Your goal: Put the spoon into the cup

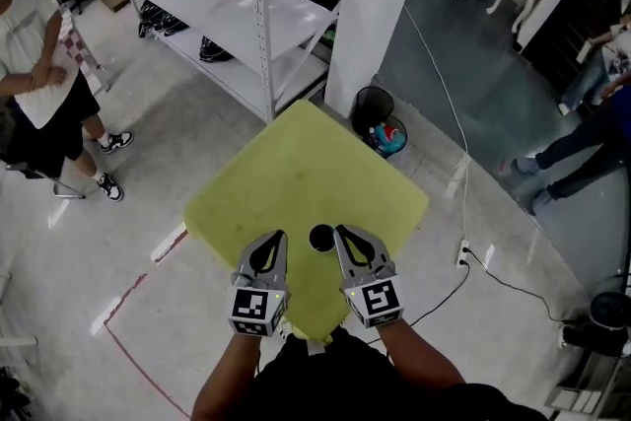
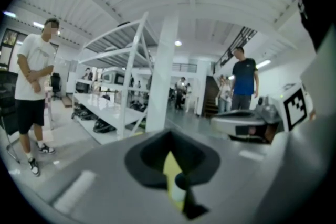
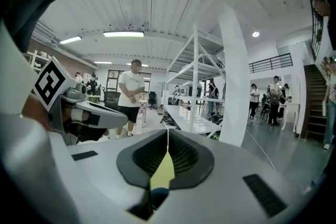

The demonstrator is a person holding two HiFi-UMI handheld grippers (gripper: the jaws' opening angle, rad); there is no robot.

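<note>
Your left gripper (image 1: pixel 279 236) and right gripper (image 1: pixel 341 232) are both pressed together on nothing, flanking the dark cup (image 1: pixel 321 237) that stands on the yellow table (image 1: pixel 296 163) at lower centre of the head view. No spoon shows in any view, so you cannot tell whether it is already inside. The likely slip is a sideways swing of either gripper tipping the cup, while the shelving rack (image 1: pixel 258 15) at upper left, the waste bin (image 1: pixel 373 104) and the floor cable (image 1: pixel 463 153) all lie beyond the table, out of your way.
</note>
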